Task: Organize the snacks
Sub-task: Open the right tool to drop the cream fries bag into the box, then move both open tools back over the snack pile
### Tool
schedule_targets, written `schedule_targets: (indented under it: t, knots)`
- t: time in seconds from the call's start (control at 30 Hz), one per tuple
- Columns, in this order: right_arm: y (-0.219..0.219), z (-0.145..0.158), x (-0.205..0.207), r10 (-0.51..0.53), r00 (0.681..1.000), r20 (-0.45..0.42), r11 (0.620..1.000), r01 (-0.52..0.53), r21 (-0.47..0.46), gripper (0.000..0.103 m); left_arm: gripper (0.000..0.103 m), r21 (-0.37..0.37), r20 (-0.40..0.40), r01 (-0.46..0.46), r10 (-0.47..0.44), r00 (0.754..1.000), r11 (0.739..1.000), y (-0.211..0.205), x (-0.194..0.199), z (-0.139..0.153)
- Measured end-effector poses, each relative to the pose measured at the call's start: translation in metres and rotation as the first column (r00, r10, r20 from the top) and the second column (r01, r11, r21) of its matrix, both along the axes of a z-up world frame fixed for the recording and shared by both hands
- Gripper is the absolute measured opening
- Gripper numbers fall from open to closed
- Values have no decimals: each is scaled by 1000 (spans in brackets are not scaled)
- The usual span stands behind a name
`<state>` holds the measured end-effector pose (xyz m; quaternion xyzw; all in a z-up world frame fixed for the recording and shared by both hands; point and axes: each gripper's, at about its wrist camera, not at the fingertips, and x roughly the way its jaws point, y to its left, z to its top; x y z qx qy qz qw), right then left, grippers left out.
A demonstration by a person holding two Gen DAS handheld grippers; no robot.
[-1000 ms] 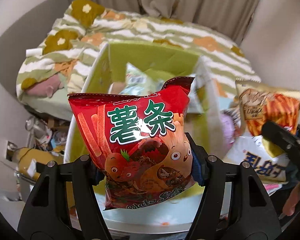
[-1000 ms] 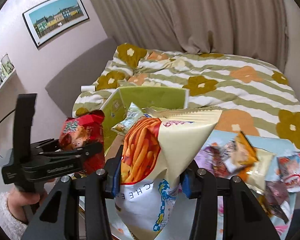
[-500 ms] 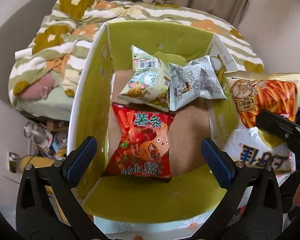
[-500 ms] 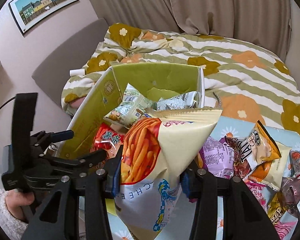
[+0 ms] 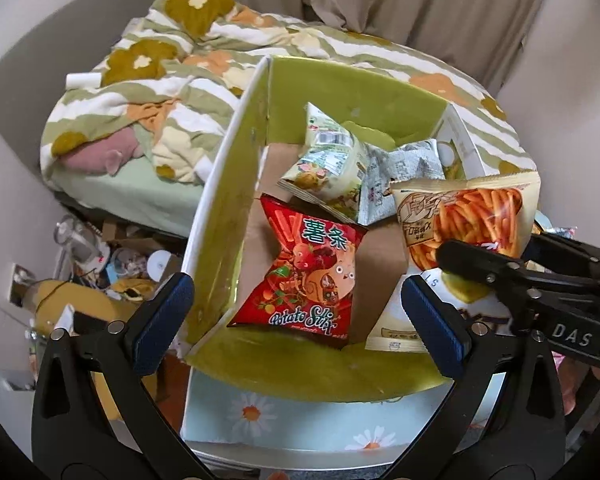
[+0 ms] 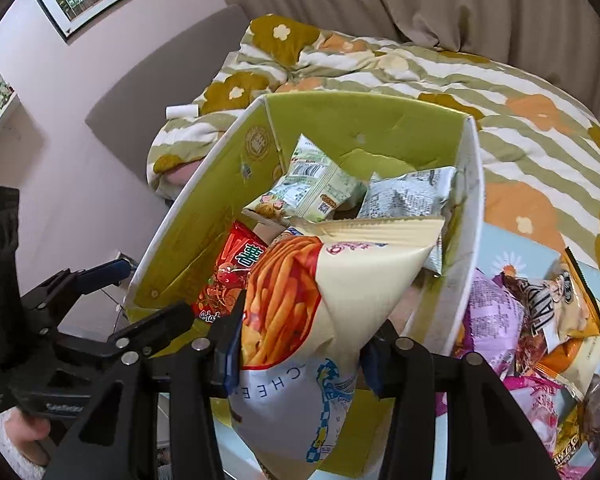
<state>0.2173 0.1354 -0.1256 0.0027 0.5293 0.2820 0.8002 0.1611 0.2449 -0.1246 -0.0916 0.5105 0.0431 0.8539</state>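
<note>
Cream stick-snack bag over green box, release pending.

Right gripper (image 6: pixel 300 356) clamped on cream stick-snack bag (image 6: pixel 320 304), held above near right corner of green box (image 5: pixel 228 184); left gripper (image 5: pixel 296 312) wide open, empty, poised over near edge. Red potato-stick bag (image 5: pixel 308 272) flat on brown box floor, pale green packet (image 5: pixel 328 160) and grey packet (image 5: pixel 404 176) stacked at far end. Advisable: lower bag onto bare floor right of red bag, clear of right wall, before letting go. Obstruction risk: left gripper close alongside, bag wider than free gap. Loose packets (image 6: pixel 532 320) awaiting on floral table (image 5: pixel 260 412); bed (image 6: pixel 460 76) behind.
</note>
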Motion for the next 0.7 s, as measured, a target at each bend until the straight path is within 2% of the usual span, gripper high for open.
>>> schedule_targets:
  t: [0.1, 0.17, 0.23, 0.33, 0.53, 0.7]
  knots:
    - [2, -12, 5, 11, 1000, -23, 1000, -11, 16, 54, 103, -8, 1, -21, 21, 1000, 1000, 3, -1, -1]
    - [0, -21, 7, -11, 999, -31, 1000, 11, -9, 83, 103, -1, -4, -28, 28, 1000, 1000, 4, -4, -3]
    - [-6, -24, 5, -28, 1000, -13, 999, 28, -22, 97, 103, 4, -10, -36, 36, 999, 999, 4, -7, -5]
    - [-15, -21, -1, -35, 999, 20, 999, 36, -22, 101, 103, 8, -13, -47, 47, 999, 999, 4, -10, -7]
    - [-21, -11, -11, -15, 996, 83, 999, 19, -50, 101, 103, 7, -4, -53, 53, 999, 999, 1, -13, -3]
    - [-28, 2, -16, -23, 994, 108, 999, 25, -21, 101, 103, 17, 24, -54, 54, 998, 998, -4, -18, 9]
